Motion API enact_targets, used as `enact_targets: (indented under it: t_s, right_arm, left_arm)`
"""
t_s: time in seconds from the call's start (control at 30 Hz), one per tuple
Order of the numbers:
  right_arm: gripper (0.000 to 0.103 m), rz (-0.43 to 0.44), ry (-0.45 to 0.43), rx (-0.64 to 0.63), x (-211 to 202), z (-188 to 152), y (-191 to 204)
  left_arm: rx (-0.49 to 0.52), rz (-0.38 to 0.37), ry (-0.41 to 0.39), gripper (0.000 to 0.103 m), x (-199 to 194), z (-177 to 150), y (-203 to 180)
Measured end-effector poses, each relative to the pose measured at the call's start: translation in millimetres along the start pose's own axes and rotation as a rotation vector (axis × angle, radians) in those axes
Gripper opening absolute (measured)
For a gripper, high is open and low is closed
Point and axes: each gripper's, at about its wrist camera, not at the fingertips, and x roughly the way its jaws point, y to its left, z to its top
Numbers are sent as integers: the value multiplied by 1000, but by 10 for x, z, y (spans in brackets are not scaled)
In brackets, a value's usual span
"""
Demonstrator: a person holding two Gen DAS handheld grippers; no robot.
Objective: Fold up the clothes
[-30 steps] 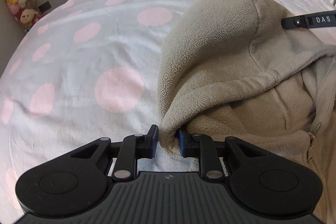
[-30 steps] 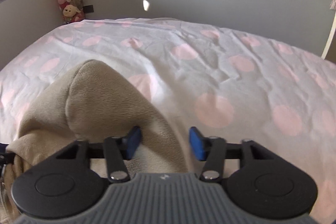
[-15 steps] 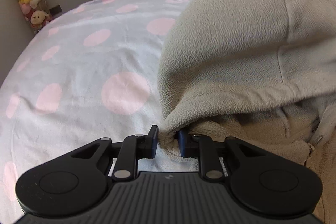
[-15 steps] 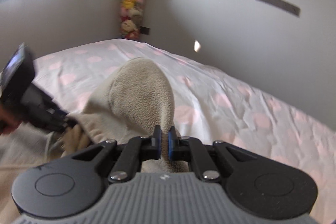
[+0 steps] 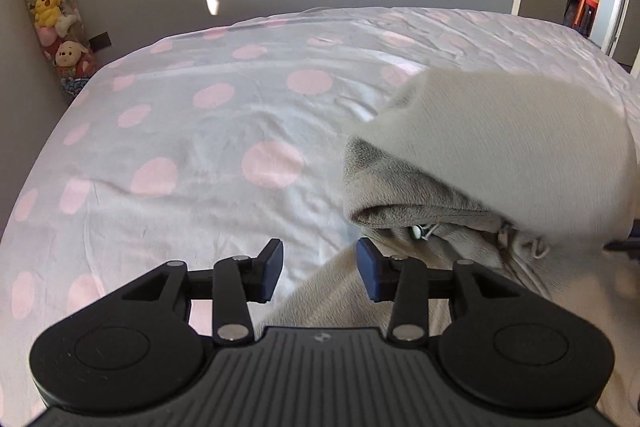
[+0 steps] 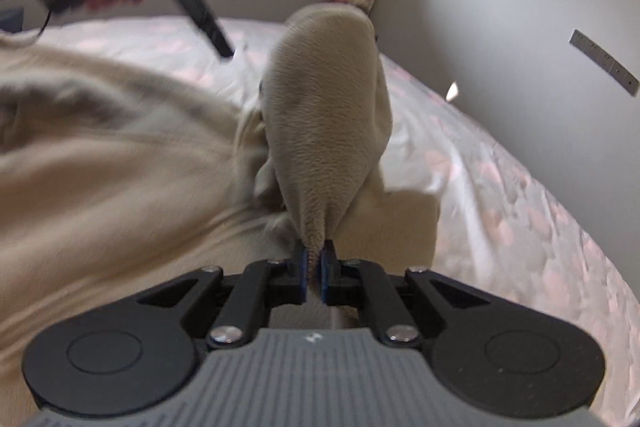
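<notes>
Your left tool (image 5: 318, 269) had just been opening, nothing between its jaws. Your right tool (image 6: 314, 269) pinched the fleece hood (image 6: 328, 107), lifted above the hoodie (image 6: 100, 155) on the bed (image 5: 200, 155). One-point grip: the hood could twist and land crooked toward three o'clock.

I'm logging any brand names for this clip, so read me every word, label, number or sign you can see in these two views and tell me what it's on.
No readable text in either view.
Left gripper body: small embossed mark, a logo, no letters.
Right gripper body: the same kind of mark, unreadable.
Grey wall strip: tiny dark marks, too small to read.
</notes>
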Motion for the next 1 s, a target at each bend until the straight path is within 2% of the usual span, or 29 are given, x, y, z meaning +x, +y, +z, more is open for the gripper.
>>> enact_targets:
  t_s: [0.17,0.3,0.37,0.43,0.53,0.6,0.67,0.7,0.77,0.9,1.0]
  right_arm:
    - [8,-4,76,59,-101,-194,41]
    - [14,-45,97,101,-221,-232,109]
    - [27,-71,95,148,-308,-239,175]
    - [34,-70,82,235,-413,-262,218]
    - [39,-100,36,312,-591,-267,382]
    - [47,-144,19,274,-651,-237,574]
    - [59,-186,19,211,-648,-197,768]
    - [59,-200,23,178,-641,-181,847]
    - [59,-218,34,108,-627,-158,980]
    - [60,-255,44,-51,-577,-115,1145]
    - [60,-264,50,-82,-532,-87,1155]
  left_arm:
    - [39,-44,19,42,-206,-125,-192]
    - [-23,-131,38,46,-314,-331,-315]
    - [-76,-175,37,50,-354,-444,-345]
    - [-135,-211,28,52,-385,-551,-357]
    - [-215,-261,12,53,-424,-697,-392]
    - [-232,-254,2,54,-432,-747,-461]
    - [-247,-242,-8,55,-440,-795,-531]
    - [-240,-226,-23,55,-460,-815,-575]
    - [-167,-182,-59,55,-527,-848,-682]
    - [91,-91,-117,59,-666,-970,-970]
    - [265,-44,-144,63,-698,-1092,-1181]
